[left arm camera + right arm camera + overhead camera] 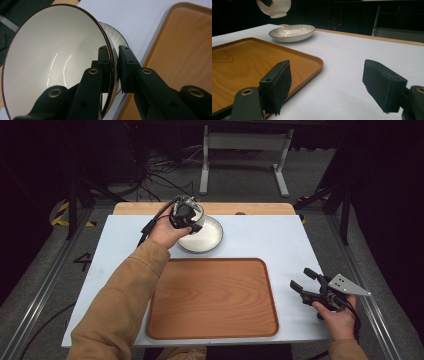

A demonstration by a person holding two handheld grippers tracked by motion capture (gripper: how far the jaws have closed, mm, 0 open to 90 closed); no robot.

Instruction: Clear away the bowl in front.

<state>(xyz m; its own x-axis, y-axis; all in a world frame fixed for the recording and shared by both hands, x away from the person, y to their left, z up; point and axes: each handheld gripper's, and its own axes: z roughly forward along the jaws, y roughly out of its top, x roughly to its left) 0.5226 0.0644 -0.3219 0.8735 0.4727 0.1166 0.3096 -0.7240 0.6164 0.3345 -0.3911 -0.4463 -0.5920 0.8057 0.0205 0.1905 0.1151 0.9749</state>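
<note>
Left tongs [192,217]: clamped on the rim of the white bowl [55,62], one jaw inside, one outside.
White bowl: held clear of the desk [260,235], above the striped plate [292,32].
Striped plate: just below the left tongs, on the desk.
Wooden tray [212,297]: between both tongs, nearer the person.
Right tongs [334,87]: jaws wide apart, nothing between them, beside the tray's right edge.

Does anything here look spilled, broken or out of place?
Nothing stands out. The left gripper holds a white bowl by its rim above the plate; the wooden tray lies bare and square on the table.
</note>
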